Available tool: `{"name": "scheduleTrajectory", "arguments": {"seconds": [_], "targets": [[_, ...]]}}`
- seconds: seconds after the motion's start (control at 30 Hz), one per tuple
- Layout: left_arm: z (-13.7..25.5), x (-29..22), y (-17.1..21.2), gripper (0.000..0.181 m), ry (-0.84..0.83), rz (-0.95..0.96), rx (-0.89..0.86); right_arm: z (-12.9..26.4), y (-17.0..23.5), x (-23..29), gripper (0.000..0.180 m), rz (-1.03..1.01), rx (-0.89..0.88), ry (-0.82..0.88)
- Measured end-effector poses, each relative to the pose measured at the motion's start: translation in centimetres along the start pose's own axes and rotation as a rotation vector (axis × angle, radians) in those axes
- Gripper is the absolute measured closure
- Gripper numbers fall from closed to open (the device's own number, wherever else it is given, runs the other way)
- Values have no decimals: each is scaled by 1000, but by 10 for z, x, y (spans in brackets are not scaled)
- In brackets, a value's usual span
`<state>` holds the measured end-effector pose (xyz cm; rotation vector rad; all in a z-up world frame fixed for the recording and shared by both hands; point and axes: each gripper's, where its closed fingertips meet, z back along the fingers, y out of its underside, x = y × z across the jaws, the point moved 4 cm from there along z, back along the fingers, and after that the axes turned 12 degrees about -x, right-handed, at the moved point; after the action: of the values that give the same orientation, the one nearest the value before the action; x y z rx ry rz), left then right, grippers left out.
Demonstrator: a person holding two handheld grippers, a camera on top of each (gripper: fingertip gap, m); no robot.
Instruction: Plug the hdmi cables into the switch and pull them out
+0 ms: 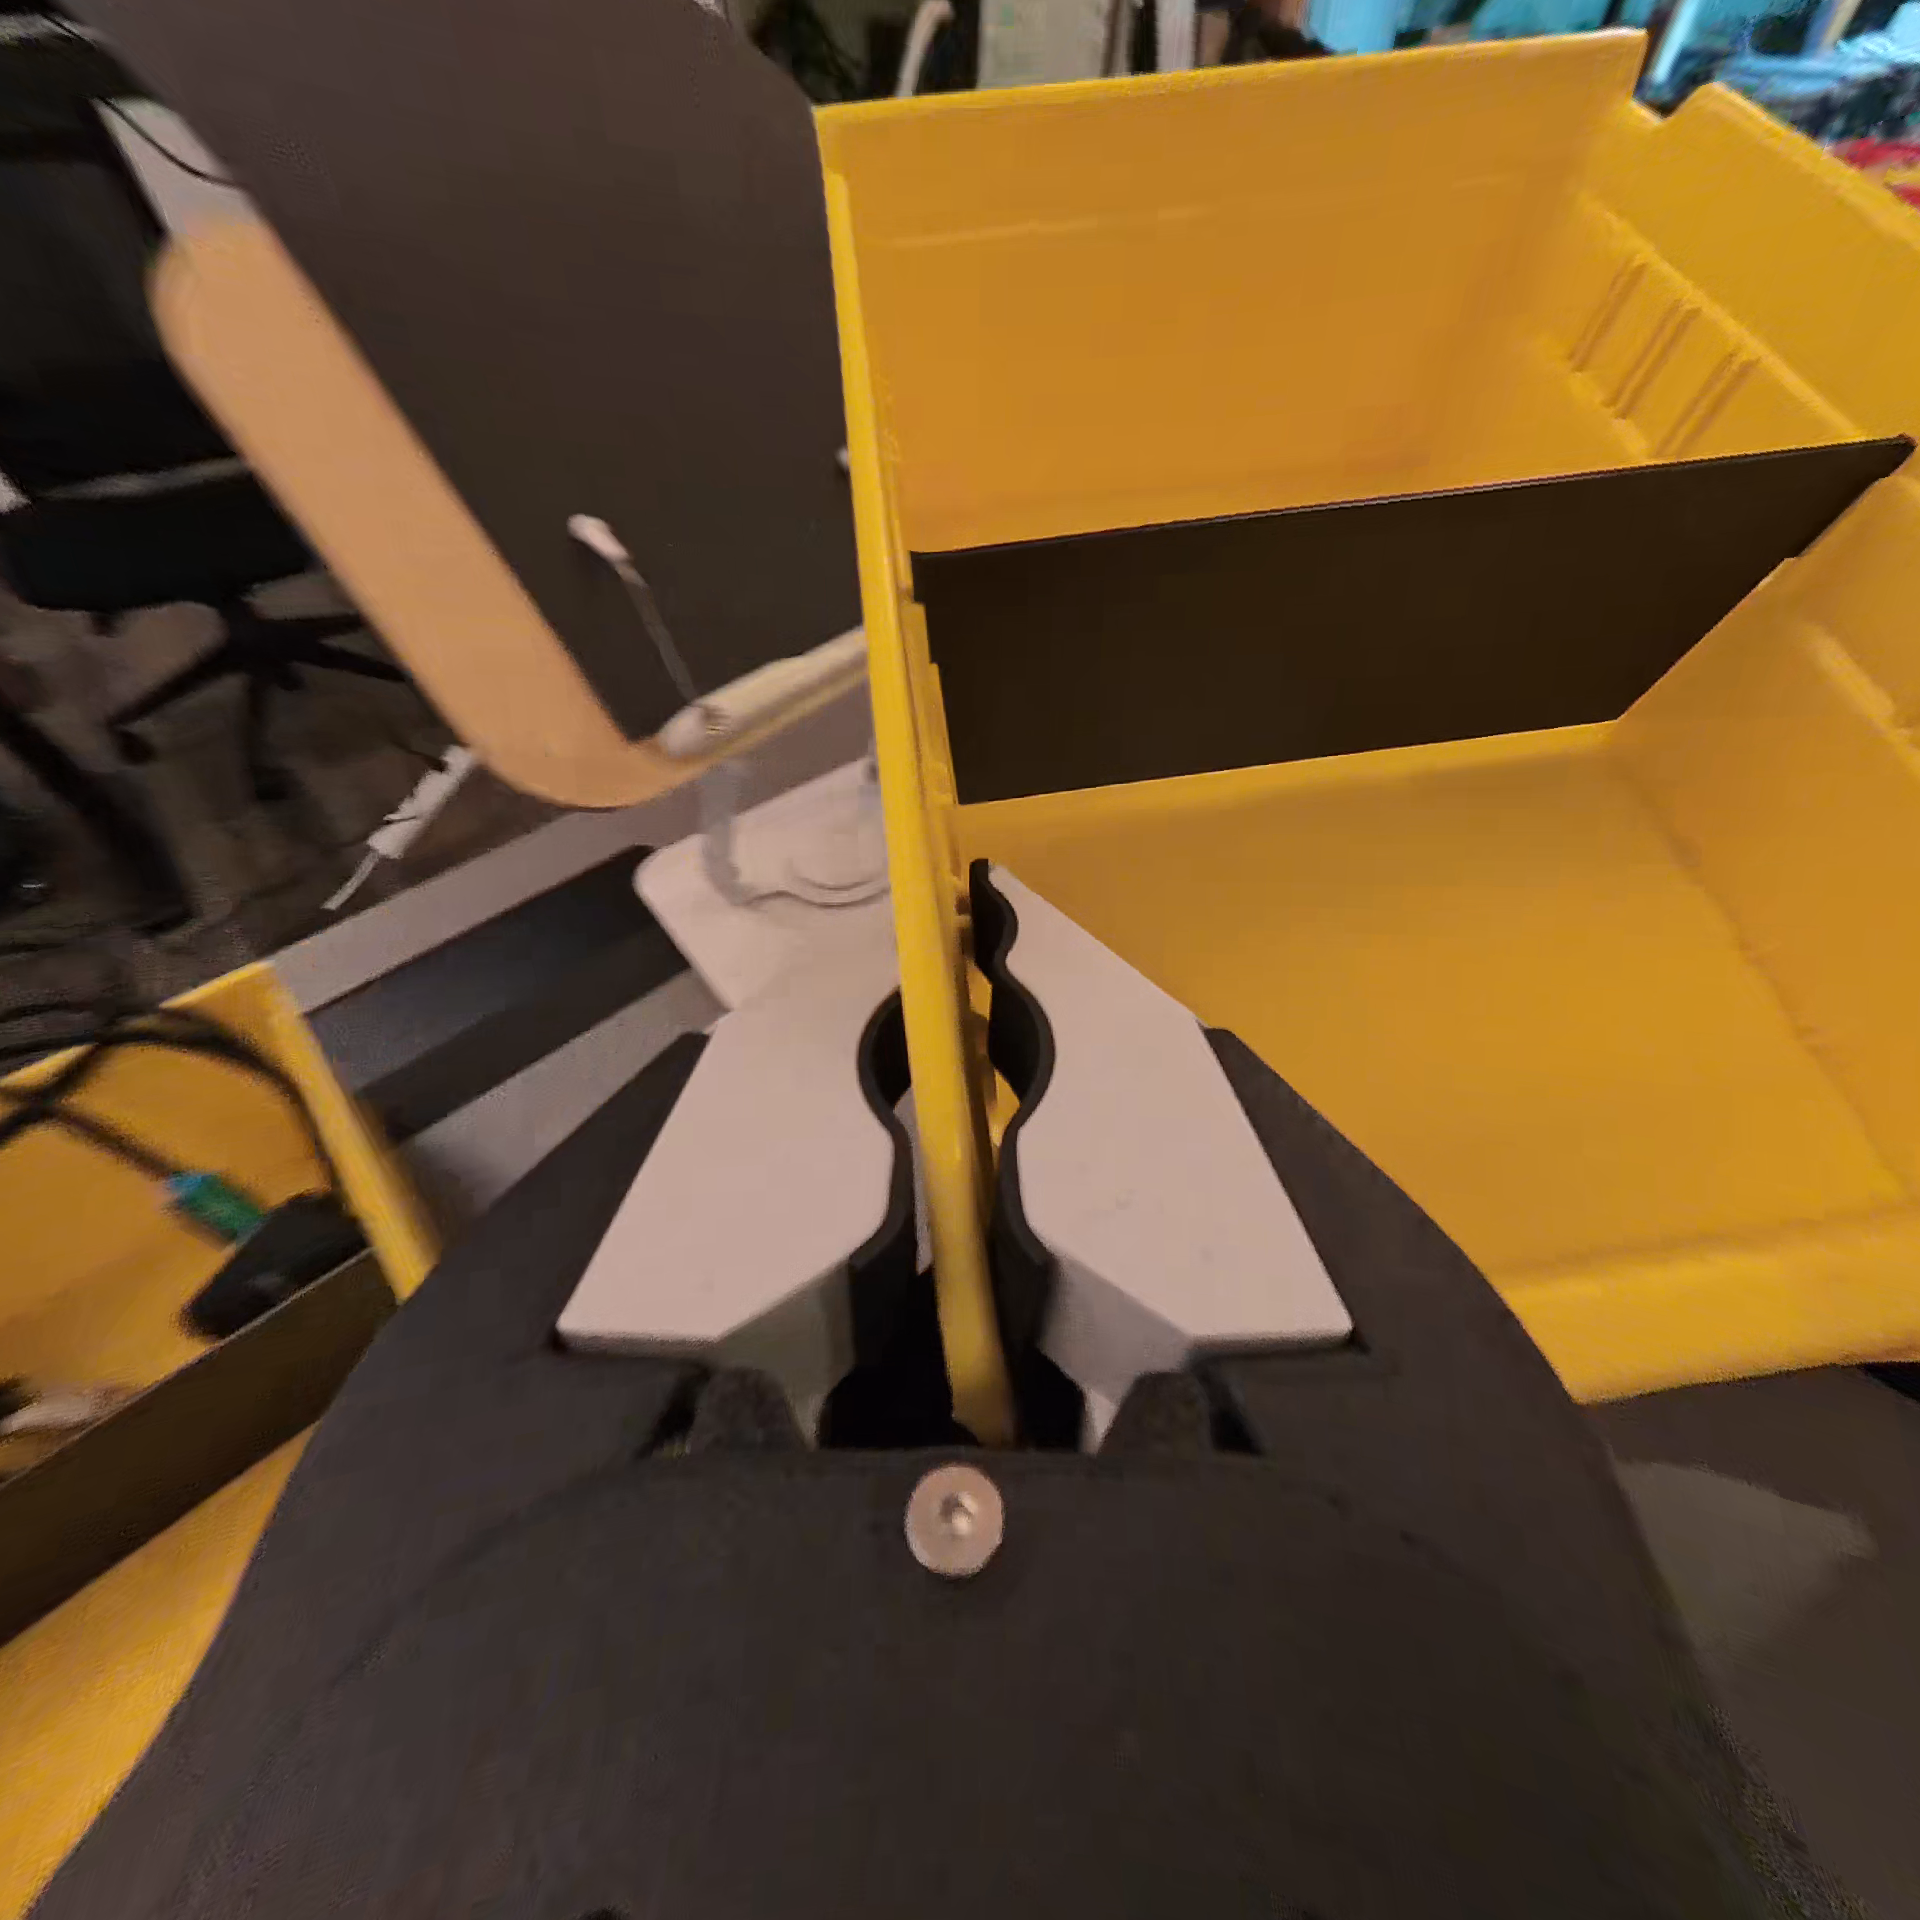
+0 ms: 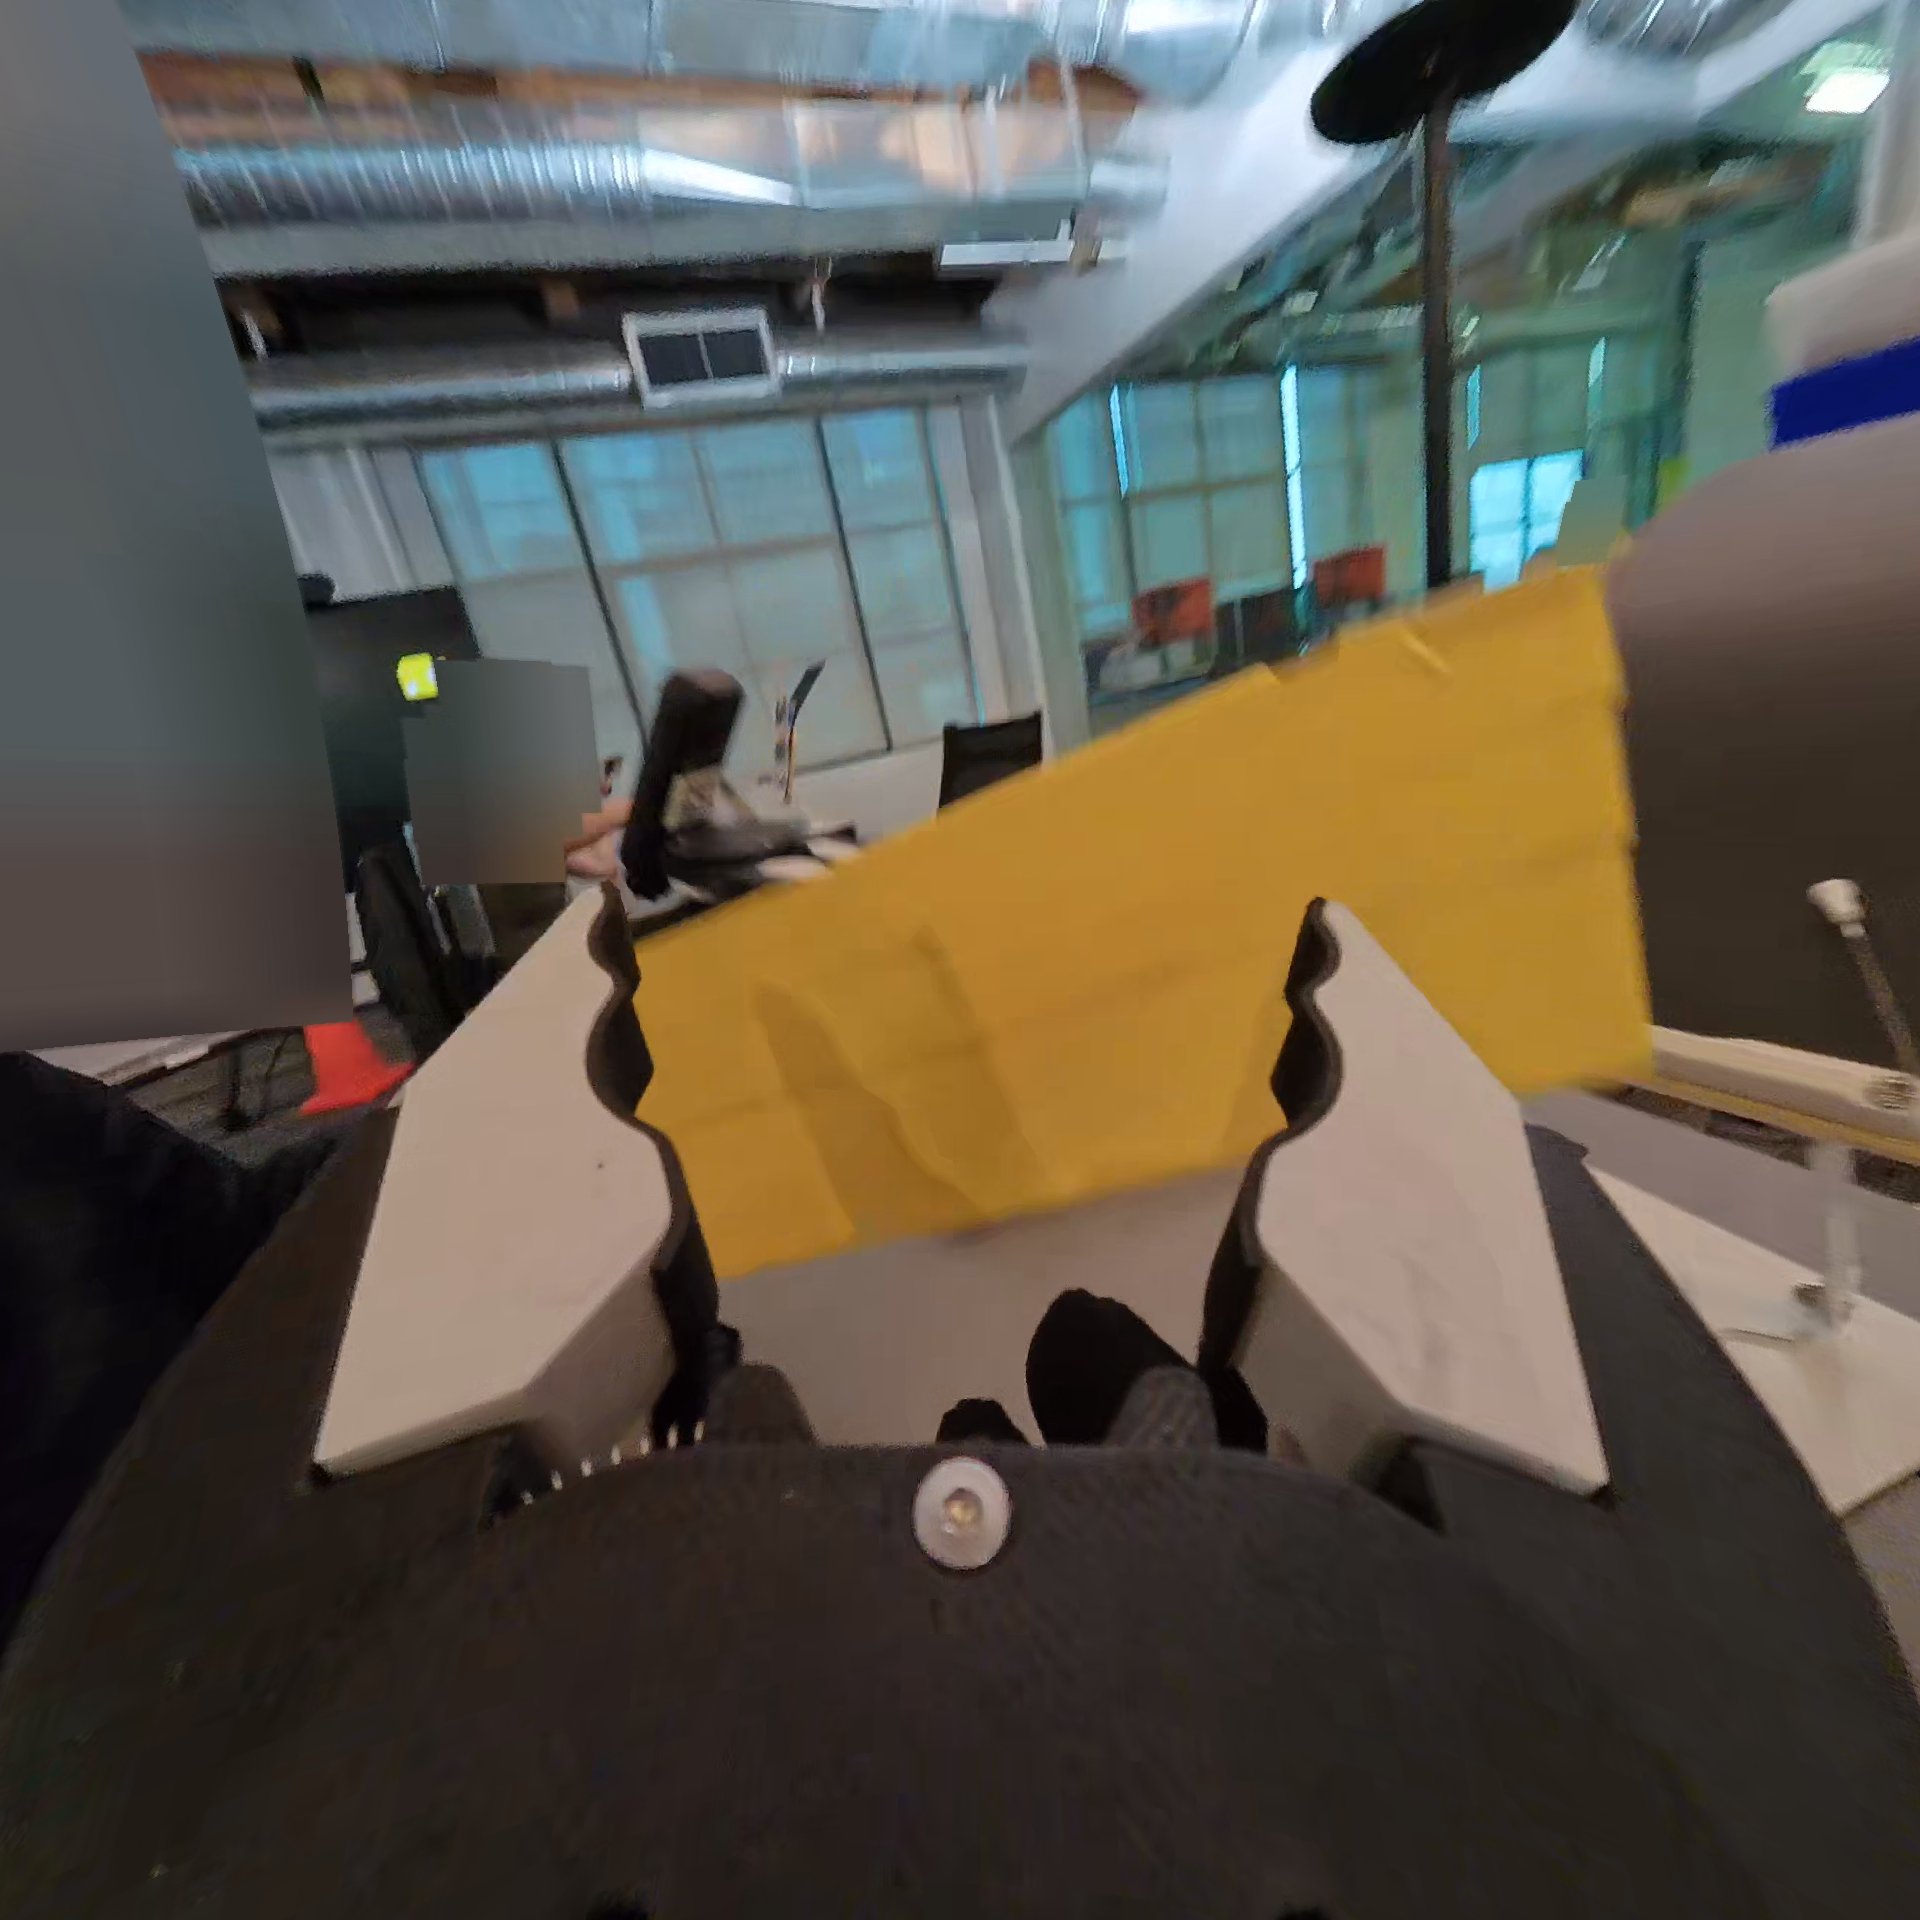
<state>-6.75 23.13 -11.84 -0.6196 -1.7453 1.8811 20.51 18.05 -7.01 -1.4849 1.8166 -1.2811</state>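
My left gripper (image 1: 940, 966) is shut on the left side wall of a large yellow bin (image 1: 1247, 312); the thin wall runs up between both fingers. A black divider (image 1: 1351, 623) crosses the bin, and both compartments look empty. At the lower left, a second yellow bin (image 1: 83, 1195) holds black cables (image 1: 104, 1070), a green-tipped plug (image 1: 208, 1205) and a small black box (image 1: 270, 1268), all blurred. My right gripper (image 2: 964, 914) is open and empty, tilted up toward the ceiling. A yellow surface (image 2: 1247, 831) lies just beyond its fingertips.
A white stand base (image 1: 790, 914) sits left of the gripped bin, under a dark panel with a tan edge (image 1: 364, 468). In the right wrist view a white plate (image 2: 1766, 1351) with a metal post (image 2: 1860, 987) stands at right. Office chairs and desks lie behind. The grippers' ends are close to 25 cm from one another.
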Motion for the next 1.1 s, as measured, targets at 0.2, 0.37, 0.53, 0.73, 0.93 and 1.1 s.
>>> {"name": "scheduleTrajectory", "arguments": {"seconds": [0.2,0.37,0.53,0.73,0.93,1.1], "targets": [[-109,-75,58,178,141,41,123,71,-7,-3,49,69,-60,212],[-176,-124,93,178,221,69,188,110,14,-41,47,39,-14,390],[-223,-148,119,178,199,51,235,147,24,-90,47,-10,25,544],[-258,-168,143,171,190,47,262,175,32,-130,45,-7,74,639],[-280,-190,154,149,218,107,216,197,33,-168,45,11,152,691],[-298,-215,154,121,229,117,210,218,34,-215,49,-23,256,728]]}}
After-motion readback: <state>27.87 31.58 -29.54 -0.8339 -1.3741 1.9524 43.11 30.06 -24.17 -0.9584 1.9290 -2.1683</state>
